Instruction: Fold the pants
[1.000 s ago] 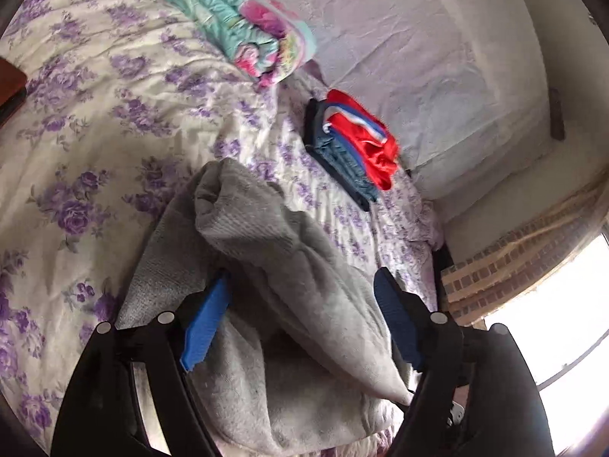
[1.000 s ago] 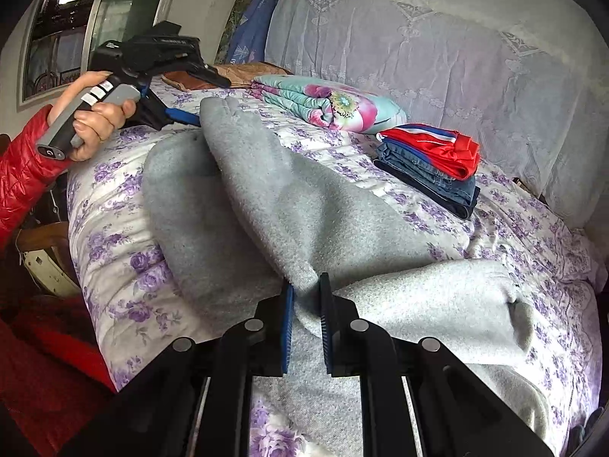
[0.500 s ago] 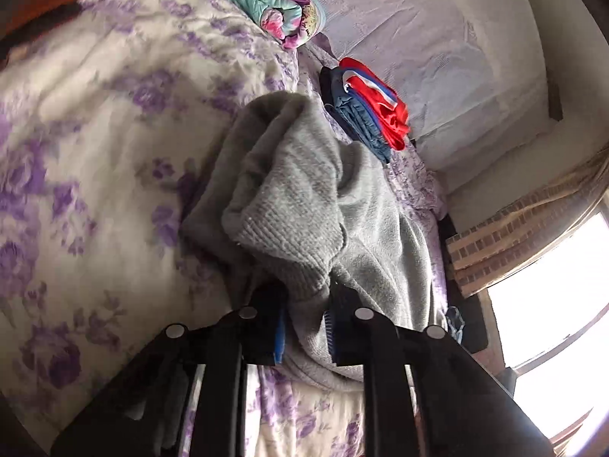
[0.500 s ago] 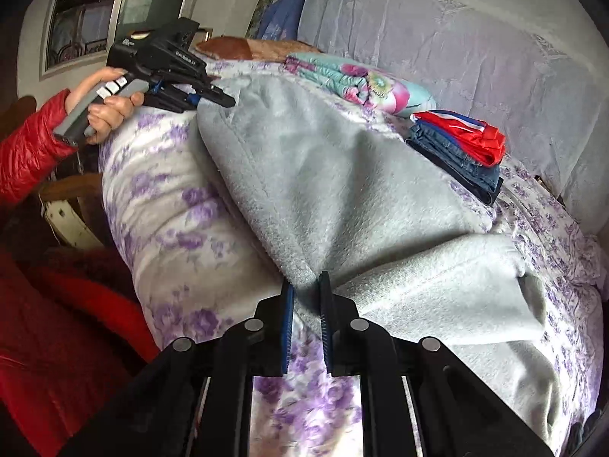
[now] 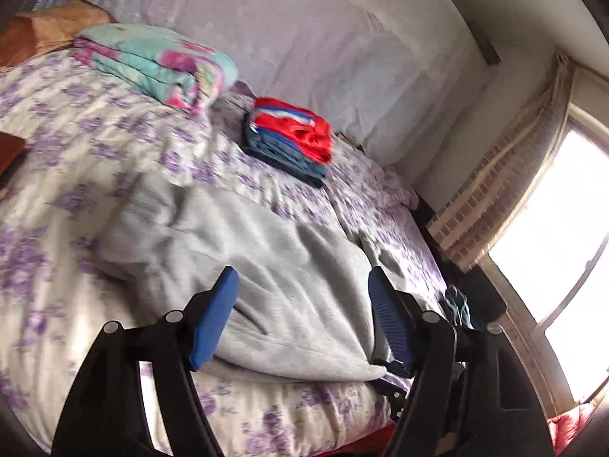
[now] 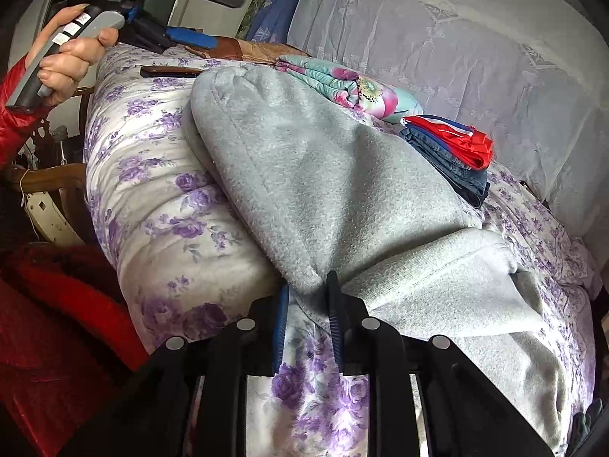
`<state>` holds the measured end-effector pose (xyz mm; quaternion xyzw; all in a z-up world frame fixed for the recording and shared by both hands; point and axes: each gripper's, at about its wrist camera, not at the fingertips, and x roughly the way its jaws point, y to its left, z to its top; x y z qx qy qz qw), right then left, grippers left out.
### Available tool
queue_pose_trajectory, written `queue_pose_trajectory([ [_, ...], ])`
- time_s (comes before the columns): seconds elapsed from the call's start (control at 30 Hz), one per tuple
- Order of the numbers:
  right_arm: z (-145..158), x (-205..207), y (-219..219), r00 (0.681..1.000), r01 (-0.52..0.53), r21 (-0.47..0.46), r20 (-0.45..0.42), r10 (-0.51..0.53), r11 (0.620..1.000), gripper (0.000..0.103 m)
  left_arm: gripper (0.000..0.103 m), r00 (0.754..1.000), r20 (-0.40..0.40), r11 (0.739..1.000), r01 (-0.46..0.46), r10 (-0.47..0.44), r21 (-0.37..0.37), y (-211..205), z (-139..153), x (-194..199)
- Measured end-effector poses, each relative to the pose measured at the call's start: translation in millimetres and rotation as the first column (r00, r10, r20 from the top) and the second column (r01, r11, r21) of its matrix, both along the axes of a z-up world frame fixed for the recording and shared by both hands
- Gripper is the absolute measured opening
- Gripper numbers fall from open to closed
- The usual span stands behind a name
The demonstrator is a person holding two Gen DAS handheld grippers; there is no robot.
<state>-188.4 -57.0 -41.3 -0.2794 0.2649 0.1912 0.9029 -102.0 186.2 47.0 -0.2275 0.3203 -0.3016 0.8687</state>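
Note:
Grey fleece pants point(image 5: 266, 266) lie folded across the purple-flowered bedspread point(image 5: 76, 144). My left gripper point(image 5: 302, 304) hovers just above their near end, jaws opening wide, with nothing pressed between the blue pads. In the right wrist view a hand in a red sleeve holds that left gripper point(image 6: 220, 19) up beyond the far end of the pants point(image 6: 323, 175). My right gripper point(image 6: 308, 323) is low at the bed's near edge. Its jaws are opening, and a folded corner of the pants sits loosely between the fingertips point(image 6: 283, 304).
A red garment on folded jeans point(image 5: 293, 141) is stacked behind the pants, with a folded floral quilt point(image 5: 160, 64) to its left. A lilac-covered headboard point(image 6: 456, 38) backs the bed. A bright window point(image 5: 563, 228) is on the right, a wooden chair point(image 6: 49, 179) on the left.
The left gripper shut on the pants' end, carried it over, then let go and lifted away. The pants now lie flatter. The right gripper's jaws have parted slightly.

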Motion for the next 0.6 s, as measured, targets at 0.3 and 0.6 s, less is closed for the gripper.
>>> queue_pose_trajectory([
  [0.3, 61.4, 2.6, -45.9, 0.993, 0.039, 0.276, -0.12, -0.005, 0.96, 0.035, 0.092, 0.988, 0.062, 0.941, 0.114, -0.141, 0.32, -95.0, -76.0, 6.6],
  [0.6, 92.3, 180.3, -129.8, 0.714, 0.698, 0.326, -0.372, -0.593, 0.637, 0.066, 0.098, 0.984, 0.091, 0.943, 0.117, -0.152, 0.31, -98.2, -78.5, 2.9],
])
